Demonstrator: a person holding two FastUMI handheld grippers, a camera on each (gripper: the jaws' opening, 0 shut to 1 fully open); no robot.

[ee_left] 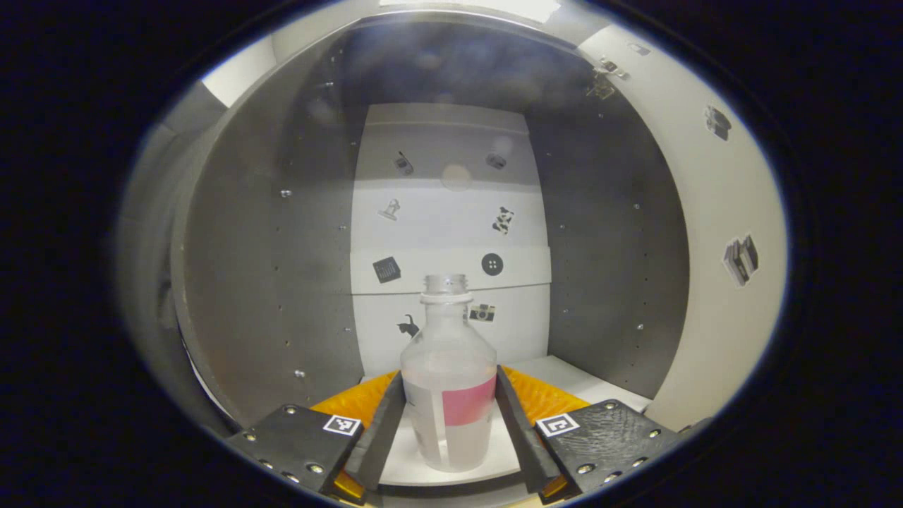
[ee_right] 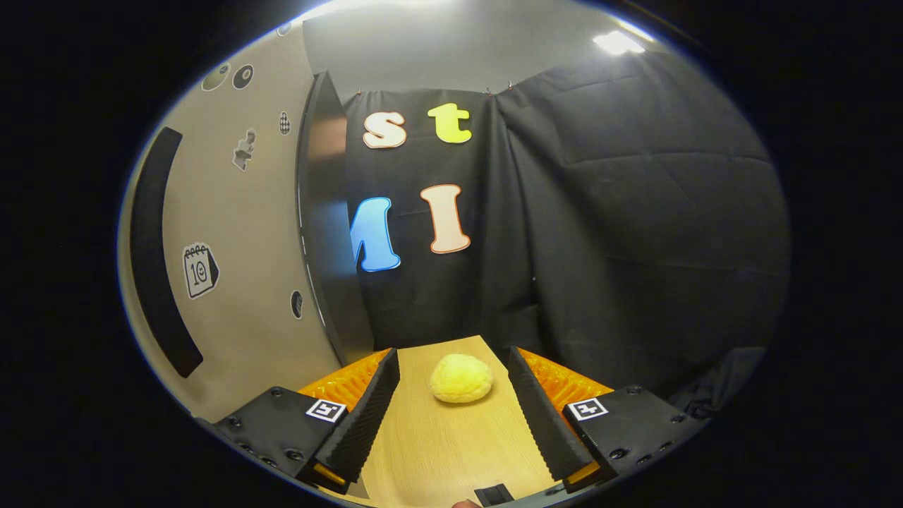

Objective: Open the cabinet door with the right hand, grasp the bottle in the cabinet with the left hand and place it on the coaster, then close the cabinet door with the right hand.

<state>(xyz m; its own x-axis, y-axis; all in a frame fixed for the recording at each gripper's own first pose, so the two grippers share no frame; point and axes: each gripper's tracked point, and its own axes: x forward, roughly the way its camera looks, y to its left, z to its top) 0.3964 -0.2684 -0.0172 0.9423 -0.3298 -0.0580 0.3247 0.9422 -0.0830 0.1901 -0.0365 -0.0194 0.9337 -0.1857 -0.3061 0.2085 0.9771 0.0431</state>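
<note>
Cabinet [ee_left: 268,282] interior showing grey walls, white back panel with small stickers. Door [ee_right: 233,233] standing open, so first step judged done. Bottle [ee_left: 449,374] standing upright on cabinet floor, between fingers of left gripper [ee_left: 449,430]; jaws closing around it, firm pinch cannot tell. Pink label on bottle, no text readable. Right gripper [ee_right: 451,409] hovering over tabletop [ee_right: 451,451], jaws spread, yellow lump [ee_right: 461,378] ahead. Lifting, placing on coaster, closing door left.

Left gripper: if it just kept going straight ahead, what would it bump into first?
Probably the bottle: it stands between the left gripper's open fingers, right in line. Behind it is the cabinet's back wall.
</note>
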